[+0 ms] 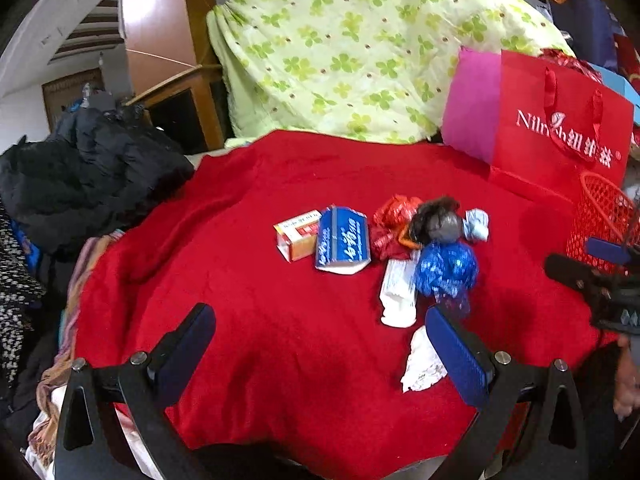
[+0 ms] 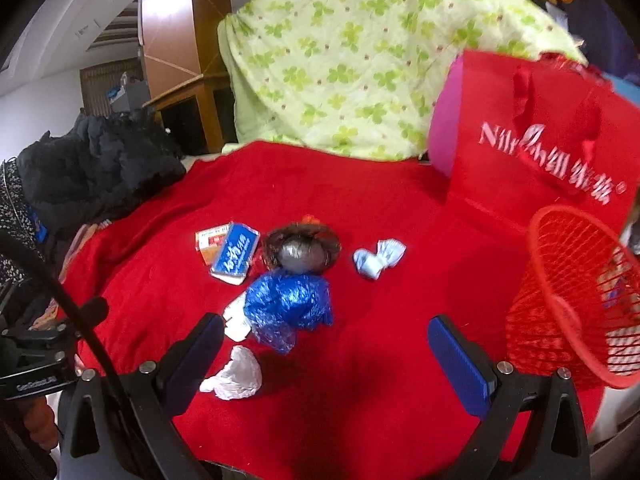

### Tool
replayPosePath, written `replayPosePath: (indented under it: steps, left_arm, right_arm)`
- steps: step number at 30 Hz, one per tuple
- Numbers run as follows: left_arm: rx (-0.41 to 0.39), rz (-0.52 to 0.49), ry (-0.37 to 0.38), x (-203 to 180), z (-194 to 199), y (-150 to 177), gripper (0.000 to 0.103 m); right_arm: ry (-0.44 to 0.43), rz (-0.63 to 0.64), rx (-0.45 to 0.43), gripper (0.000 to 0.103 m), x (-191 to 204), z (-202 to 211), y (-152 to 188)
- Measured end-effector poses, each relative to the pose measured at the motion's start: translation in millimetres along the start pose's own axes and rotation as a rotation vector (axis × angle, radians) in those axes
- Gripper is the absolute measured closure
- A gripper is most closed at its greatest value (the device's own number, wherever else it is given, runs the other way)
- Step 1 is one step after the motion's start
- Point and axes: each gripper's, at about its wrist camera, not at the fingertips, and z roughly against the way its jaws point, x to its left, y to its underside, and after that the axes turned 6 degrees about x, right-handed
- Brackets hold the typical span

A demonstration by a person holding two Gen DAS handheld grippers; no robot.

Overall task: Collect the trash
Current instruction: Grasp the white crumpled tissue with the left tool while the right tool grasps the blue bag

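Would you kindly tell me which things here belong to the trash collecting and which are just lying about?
Job: red mesh basket, blue crumpled wrapper, white tissue, pale blue wad, blue carton, orange box.

Lying about: red gift bag, green clover sheet, black coat.

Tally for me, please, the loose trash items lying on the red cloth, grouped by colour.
Blue: 2, the crumpled blue wrapper and the blue box.
White or pale: 3, the white tissue, the white packet and the pale blue wad.
Red: 1, the red foil.
Orange: 1, the orange box.
Dark: 1, the dark bundle.
Total: 8.
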Motion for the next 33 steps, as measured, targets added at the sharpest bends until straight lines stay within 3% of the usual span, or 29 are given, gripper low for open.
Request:
replayPosePath:
  steps: [7,12,17,20,23,27,33]
  left_arm:
    - [0.086,-0.027,0.069,-3.0,-39.5,15.9,0.0]
    - [0.144,-0.036,0.1,-5.6,-60.9,25.3,0.0]
    - [0.177,-0.022,0.122,-3.2,-71.7,31.7,0.0]
    - [0.185,-0.016,0.165,-4.1,-73.3,32.3,0.0]
    - [0.181,-0.035,0.201,-10.3,-72.9,32.8,0.0]
    - [0.202,-0.042,0.273,-19.0,-77.8,32.6,0.001]
    - [0.251,-0.057,0.348,-35.2,-90.9,31.3,0.018]
  right_arm:
    - [-0.048,-0.025,0.108,0.0,-25.1,-65.5,-4.6]
    - [-0.149,-0.071,0.181,0.003,-29.9,-103.1,-13.0]
    - [-0.234,-0.075,0.226,0.017,-15.6,-133.5,-26.6]
    - [-0.26,-0.093,0.278,0.019,-11.1,-154.7,-31.0]
    - [-0.301,-0.15,0.329,0.036,-12.9,-176.7,-31.8]
    - [-0.328,-0.181,0.333,0.045,-15.6,-189.4,-29.2]
    - [-0.343,-0.157,0.3,0.051,-11.1,-173.8,-30.0]
